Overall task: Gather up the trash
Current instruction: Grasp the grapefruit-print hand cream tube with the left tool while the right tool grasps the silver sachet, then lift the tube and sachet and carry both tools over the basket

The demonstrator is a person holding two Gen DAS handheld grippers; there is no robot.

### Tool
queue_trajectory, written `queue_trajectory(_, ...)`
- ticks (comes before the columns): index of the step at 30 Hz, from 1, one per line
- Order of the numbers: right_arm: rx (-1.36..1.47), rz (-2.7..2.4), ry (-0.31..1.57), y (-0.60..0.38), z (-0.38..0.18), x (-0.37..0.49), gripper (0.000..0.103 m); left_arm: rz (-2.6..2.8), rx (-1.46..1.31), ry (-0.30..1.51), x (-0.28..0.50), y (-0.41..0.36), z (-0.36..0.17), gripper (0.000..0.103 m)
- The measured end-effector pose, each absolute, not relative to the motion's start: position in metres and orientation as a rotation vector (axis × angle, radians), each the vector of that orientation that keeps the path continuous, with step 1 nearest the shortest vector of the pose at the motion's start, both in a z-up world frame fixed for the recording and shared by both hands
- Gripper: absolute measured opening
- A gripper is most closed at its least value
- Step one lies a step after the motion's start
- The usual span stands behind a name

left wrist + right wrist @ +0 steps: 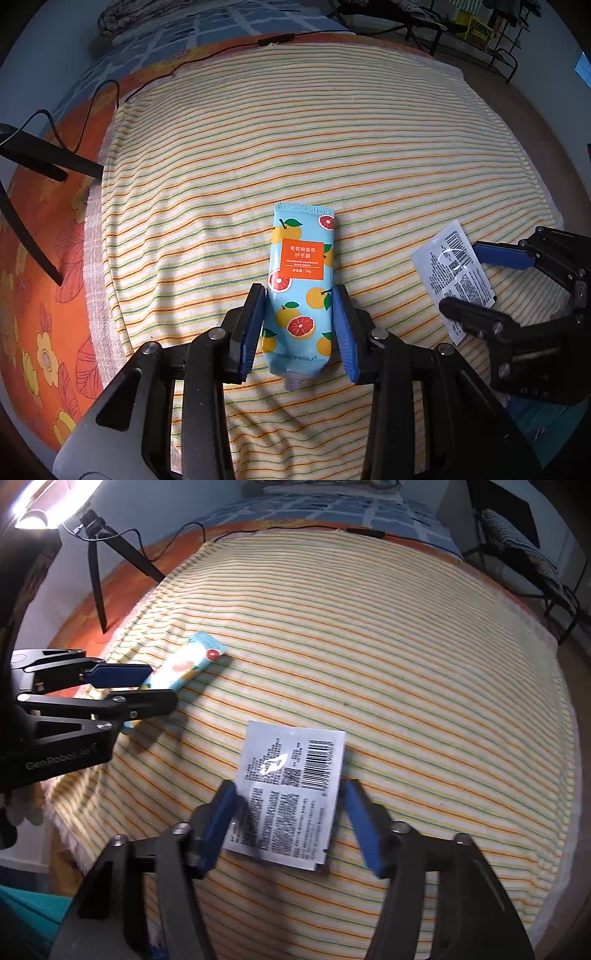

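Fingers of my left claw (301,325) pinch the hand cream tube (300,291) between them, while my right claw (288,821) brackets the silver packet (291,797) on the striped towel (295,129), grip uncertain.

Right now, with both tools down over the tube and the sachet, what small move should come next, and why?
Probably lift the left tool: its pads already press both sides of the hand cream tube, uncapped. The right tool still needs to close, since a gap shows beside the silver sachet on the striped cloth.
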State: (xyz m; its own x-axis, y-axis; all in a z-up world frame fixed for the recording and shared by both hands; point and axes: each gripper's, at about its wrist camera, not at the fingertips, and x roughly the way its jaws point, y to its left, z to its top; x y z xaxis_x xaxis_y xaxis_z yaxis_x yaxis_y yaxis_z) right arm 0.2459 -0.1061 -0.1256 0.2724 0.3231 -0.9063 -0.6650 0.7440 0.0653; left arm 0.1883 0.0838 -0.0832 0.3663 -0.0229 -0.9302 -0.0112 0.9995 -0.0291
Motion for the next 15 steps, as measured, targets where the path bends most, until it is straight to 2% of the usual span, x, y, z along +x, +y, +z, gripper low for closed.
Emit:
queue_trajectory(1,-0.352,0.686,1.111,-0.107,-0.125,0.247,0.046,-0.008,-0.031,1.195,0.187,0.081,-0.082,0.037)
queue_trajectory(3,-0.328,0.689,1.117,-0.115,-0.123,0.249,0.042,-0.010,-0.024,1.191,0.182,0.079,-0.079,0.037)
queue_trajectory(6,-0.301,0.712,1.134,-0.120,-0.120,0.249,0.043,-0.011,-0.020,1.193,0.180,0.076,-0.080,0.037)
queue_trajectory(8,-0.306,0.712,1.156,-0.119,-0.120,0.248,0.046,-0.007,-0.016,1.194,0.177,0.074,-0.079,0.037)
queue_trajectory(10,-0.312,0.717,1.167,-0.110,-0.122,0.247,0.058,-0.002,-0.018,1.194,0.175,0.072,-0.078,0.037)
queue_trajectory(15,-0.358,0.699,1.183,-0.095,-0.126,0.245,0.065,0.016,-0.030,1.188,0.173,0.078,-0.073,0.037)
